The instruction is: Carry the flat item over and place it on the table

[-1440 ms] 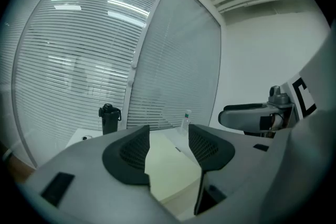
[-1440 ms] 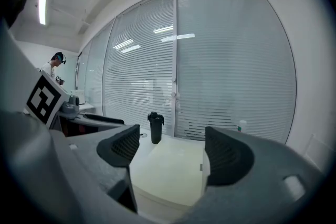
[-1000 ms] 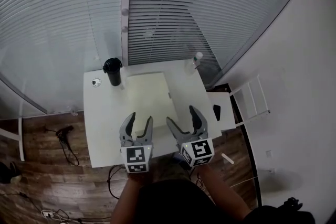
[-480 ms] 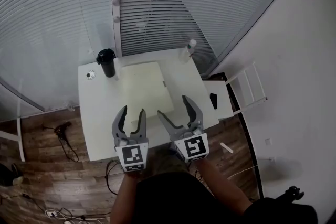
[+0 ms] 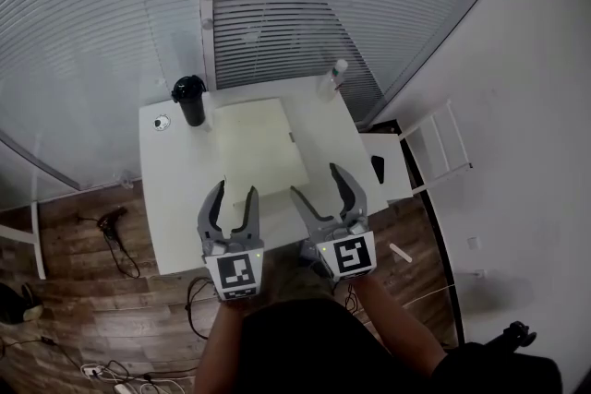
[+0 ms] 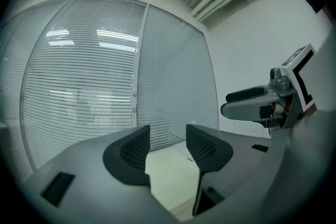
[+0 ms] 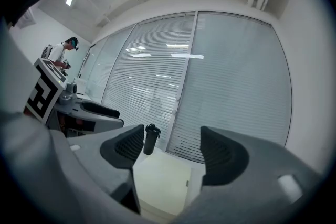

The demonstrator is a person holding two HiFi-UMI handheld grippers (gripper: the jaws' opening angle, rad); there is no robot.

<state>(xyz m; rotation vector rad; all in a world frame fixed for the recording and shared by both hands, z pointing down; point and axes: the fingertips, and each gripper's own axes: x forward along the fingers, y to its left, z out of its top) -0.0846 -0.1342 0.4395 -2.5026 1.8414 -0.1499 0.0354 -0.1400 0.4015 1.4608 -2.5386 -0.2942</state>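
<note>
The pale flat panel [image 5: 259, 148] lies mid-tabletop [image 5: 175, 198], nearer the far edge. Over the near edge, the left hand-held gripper [image 5: 235, 198] and right hand-held gripper [image 5: 319, 189] stand open and empty, jaws just narrowed slightly.

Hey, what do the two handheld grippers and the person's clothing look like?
The left gripper and right gripper are grey, each with two curved, tapering jaws lined with dark mesh-textured pads. Each carries a white cube printed with black square markers. No cables show on them. The person wears a dark top. Both pairs of jaws have just been closing slightly, nothing between them.
</note>
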